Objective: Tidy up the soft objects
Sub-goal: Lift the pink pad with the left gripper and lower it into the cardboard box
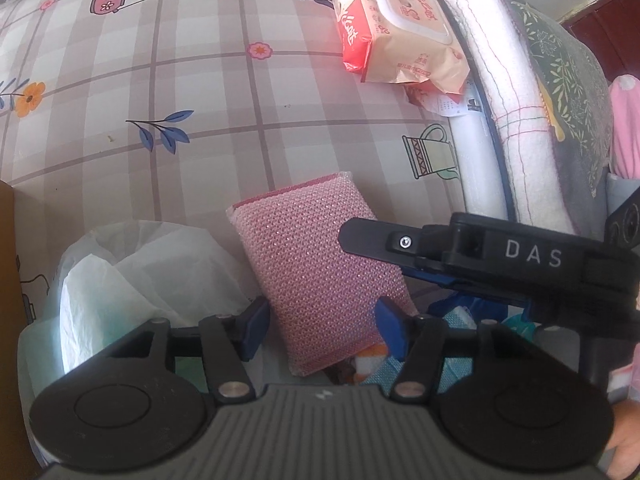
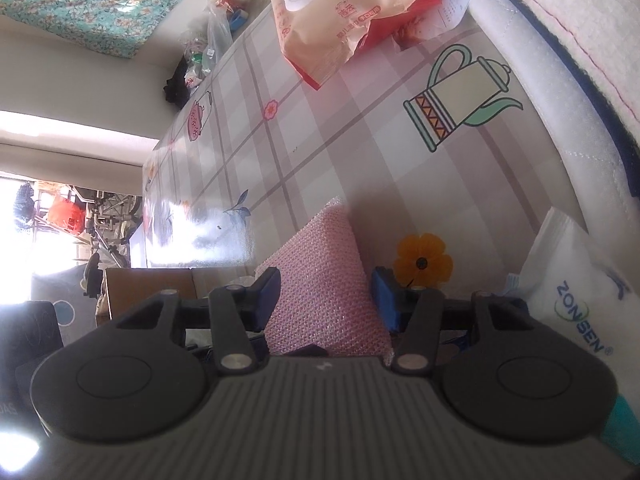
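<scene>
A pink mesh sponge [image 1: 316,276] is seen standing tilted at the lower centre of the left wrist view, between the blue pads of the left hand-held gripper [image 1: 320,330], whose jaws are parted about halfway; a narrow gap is visible on the left side, and contact on the right cannot be told. The right hand-held gripper [image 1: 404,258] is shown reaching in from the right edge of that frame, its black finger laid across the sponge's right side. In the right wrist view, the sponge [image 2: 324,288] is framed between that gripper's pads [image 2: 326,300], with the left pad touching it and a slim gap showing beside the right pad. The plaid-patterned counter [image 1: 200,80] is pictured beneath, a wet-wipes pack [image 1: 396,28] at upper right, crumpled white plastic [image 1: 140,280] at lower left.
</scene>
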### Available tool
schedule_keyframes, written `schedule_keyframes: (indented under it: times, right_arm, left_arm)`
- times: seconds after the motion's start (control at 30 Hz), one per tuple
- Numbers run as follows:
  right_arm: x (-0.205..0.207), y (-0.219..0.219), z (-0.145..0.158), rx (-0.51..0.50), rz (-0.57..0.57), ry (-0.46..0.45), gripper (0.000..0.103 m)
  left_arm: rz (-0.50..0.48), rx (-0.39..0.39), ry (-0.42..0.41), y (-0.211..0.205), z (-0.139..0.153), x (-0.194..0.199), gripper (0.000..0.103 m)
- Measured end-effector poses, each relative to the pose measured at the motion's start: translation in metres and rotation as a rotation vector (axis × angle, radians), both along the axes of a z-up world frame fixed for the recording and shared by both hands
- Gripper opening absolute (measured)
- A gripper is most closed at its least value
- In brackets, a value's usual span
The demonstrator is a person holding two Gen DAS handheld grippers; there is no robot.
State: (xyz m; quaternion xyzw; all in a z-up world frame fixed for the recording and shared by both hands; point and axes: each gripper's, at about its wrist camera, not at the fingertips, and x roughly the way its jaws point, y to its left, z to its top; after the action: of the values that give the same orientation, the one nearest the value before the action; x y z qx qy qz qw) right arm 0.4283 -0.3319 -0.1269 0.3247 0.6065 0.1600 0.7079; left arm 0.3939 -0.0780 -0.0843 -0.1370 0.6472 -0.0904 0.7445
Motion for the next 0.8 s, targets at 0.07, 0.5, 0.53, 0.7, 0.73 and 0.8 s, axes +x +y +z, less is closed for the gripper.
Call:
schedule_keyframes:
  times: [0.07, 0.5, 0.53, 0.7, 0.73, 0.8]
  right_arm:
    - [-0.001, 0.002, 0.001, -0.004, -0.002, -0.007, 0.046]
    - [-0.016, -0.013, 0.048, 0.049, -0.055, -0.107, 0.032]
    - [-0.019, -0.014, 0.055, 0.053, -0.056, -0.120, 0.032]
    - [-0.038, -0.012, 0.088, 0.086, -0.063, -0.171, 0.032]
    - [-0.043, -0.009, 0.096, 0.090, -0.060, -0.184, 0.032]
    - [-0.054, 0.001, 0.112, 0.092, -0.049, -0.218, 0.032]
  left_arm:
    - [0.007, -0.006, -0.013, 0.001, 0.001, 0.000, 0.059]
    - [-0.025, -0.017, -0.206, 0.005, 0.058, -0.026, 0.058]
    - [-0.025, -0.020, -0.217, 0.007, 0.063, -0.030, 0.058]
    - [-0.022, -0.038, -0.281, 0.026, 0.095, -0.057, 0.058]
    - [-0.020, -0.042, -0.295, 0.031, 0.101, -0.063, 0.058]
    - [-0.021, -0.047, -0.331, 0.043, 0.112, -0.077, 0.058]
